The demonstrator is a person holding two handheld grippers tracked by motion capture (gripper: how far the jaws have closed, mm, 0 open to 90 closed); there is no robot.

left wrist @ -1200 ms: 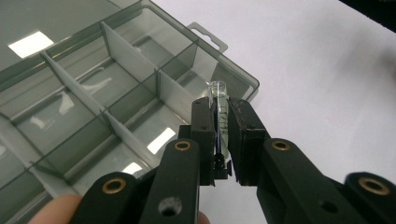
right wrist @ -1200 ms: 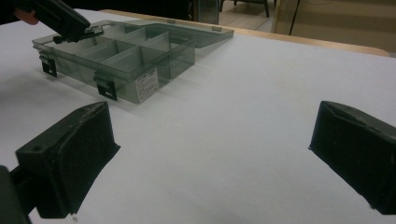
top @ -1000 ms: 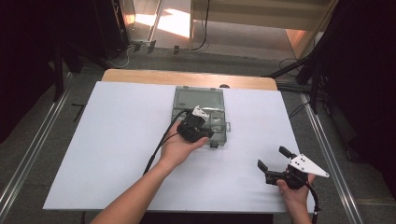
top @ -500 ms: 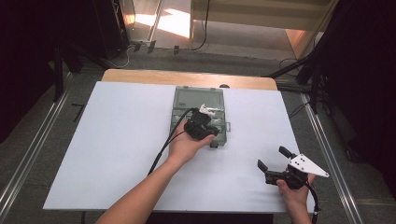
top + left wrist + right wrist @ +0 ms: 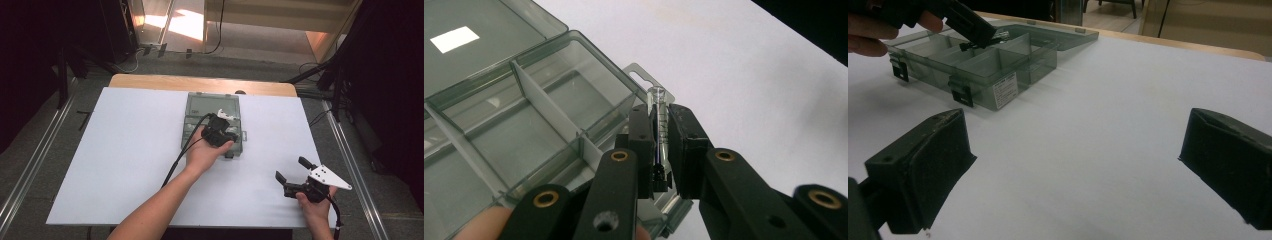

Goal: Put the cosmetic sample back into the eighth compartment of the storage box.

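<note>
Two grippers noted: left gripper (image 5: 660, 150) clamped on clear thin glass tube (image 5: 658, 125) over smoky compartment box (image 5: 200, 112); right gripper (image 5: 1073, 170) wide open, empty, white tabletop (image 5: 125, 150) clear around.

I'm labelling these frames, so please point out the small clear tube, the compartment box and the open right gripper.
small clear tube (image 5: 657, 107), left gripper view, on its upper glass part.
compartment box (image 5: 197, 106), high view, on its open lid.
right gripper (image 5: 290, 171), high view, midway between its tips.
</note>
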